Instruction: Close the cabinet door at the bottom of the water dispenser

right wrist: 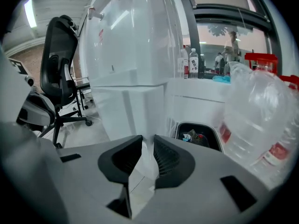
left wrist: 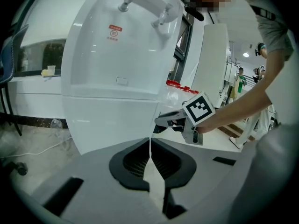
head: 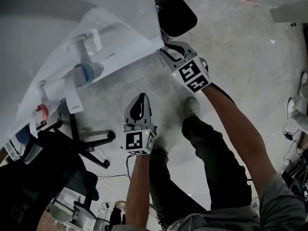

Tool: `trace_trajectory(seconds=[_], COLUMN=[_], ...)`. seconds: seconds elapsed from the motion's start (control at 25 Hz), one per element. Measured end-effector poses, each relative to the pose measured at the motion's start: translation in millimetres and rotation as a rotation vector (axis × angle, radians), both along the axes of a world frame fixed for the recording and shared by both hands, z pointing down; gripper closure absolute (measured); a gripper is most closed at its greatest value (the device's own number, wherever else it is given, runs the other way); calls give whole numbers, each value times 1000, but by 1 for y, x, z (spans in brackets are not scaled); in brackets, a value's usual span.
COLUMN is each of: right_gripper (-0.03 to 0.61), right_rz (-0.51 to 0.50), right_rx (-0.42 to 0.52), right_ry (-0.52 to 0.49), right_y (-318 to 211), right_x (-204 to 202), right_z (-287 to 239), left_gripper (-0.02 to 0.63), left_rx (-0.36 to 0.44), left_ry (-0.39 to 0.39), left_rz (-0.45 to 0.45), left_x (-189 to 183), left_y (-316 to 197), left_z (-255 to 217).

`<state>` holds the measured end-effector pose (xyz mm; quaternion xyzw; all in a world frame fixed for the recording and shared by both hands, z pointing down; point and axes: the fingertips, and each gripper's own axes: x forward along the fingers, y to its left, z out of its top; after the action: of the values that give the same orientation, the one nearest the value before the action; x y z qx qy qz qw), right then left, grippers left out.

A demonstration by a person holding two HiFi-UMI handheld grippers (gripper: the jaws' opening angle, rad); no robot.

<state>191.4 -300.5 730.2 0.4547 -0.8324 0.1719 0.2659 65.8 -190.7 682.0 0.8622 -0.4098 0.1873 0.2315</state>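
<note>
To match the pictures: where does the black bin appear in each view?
Head view: bin at top centre, right of the water dispenser.
Left gripper view: not in it.
Right gripper view: bin low, right of centre.
Shared landmark: the water dispenser, in all three views.

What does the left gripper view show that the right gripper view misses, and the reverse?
Only the left gripper view: the taps and red label on the water dispenser, plus the right gripper at its lower corner. Only the right gripper view: an office chair, a large clear water bottle and a dark bin. Both: the white dispenser body close ahead.
</note>
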Motion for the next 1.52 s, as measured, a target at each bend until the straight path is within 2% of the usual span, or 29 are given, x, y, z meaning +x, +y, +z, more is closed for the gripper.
trace_trajectory(seconds=[0.12,0.36,0.64,0.8,1.08,1.52], right_gripper=[506,511,538,568,569,570], right_rz=[4,-30,91,106,145,227], right_rx=[-5,-8,-84,-81,-35,51], right_ry=[13,26,-104,-167,-252,-334], right_y=[-10,-18,9,42,109,189], right_x=[0,2,2,-5,-12,-20], right_z=[-1,-1,-15,-51,-132,-254], left_gripper=[595,595,595,595,598,604], left_rx=[7,-11,-39,-36,-24,51], left_ry=[-14,-15,10,22,50,77], left_rz=[15,-38,-107,-107,-70,-62], left_x=[0,-5,-7,-3,11,9], left_y=[6,7,10,18,53,99], left_z=[-3,-11,-43,-72,-124,-220])
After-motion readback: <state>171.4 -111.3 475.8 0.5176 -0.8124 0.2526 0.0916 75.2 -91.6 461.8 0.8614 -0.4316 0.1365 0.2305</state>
